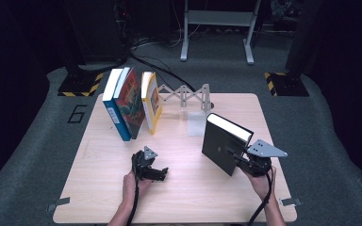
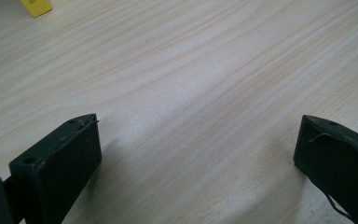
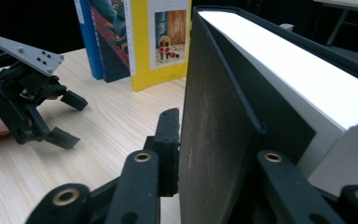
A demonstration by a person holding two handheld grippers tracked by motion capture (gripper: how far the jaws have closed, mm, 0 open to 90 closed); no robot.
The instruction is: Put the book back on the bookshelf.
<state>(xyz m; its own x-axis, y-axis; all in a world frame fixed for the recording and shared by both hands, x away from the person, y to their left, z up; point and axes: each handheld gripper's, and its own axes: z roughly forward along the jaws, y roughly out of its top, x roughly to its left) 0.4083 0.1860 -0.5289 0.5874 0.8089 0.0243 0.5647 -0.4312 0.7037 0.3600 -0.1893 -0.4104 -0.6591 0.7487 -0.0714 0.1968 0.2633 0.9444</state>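
Black hardcover book (image 1: 224, 143) with white page edges stands upright on the right part of the pale wooden worktop (image 1: 179, 197) in the high view, its lower near corner between the jaws of the right hand-held gripper (image 1: 235, 157), which the person's right hand (image 1: 259, 181) holds from the near edge. On the left part of the worktop the left hand-held gripper (image 1: 156, 173) rests low over bare wood, jaws spread apart and holding nothing, well apart from the black book. Farther back, three upright books lean together: a blue-spined book (image 1: 113, 106), a dark illustrated book (image 1: 129, 103) and a yellow-covered book (image 1: 152, 101), with a grey scissor-lattice bookend (image 1: 184, 96) just beside them. In the left gripper view, the two black jaws stand wide apart above plain wood grain, and a yellow corner (image 2: 36, 6) shows at the top left edge. In the right gripper view, the black book (image 3: 223, 116) sits between the jaws, the left pad flat against its cover; whether the right pad presses I cannot tell. Beyond stand the three books, with the left hand-held gripper (image 3: 70, 119) open at far left.
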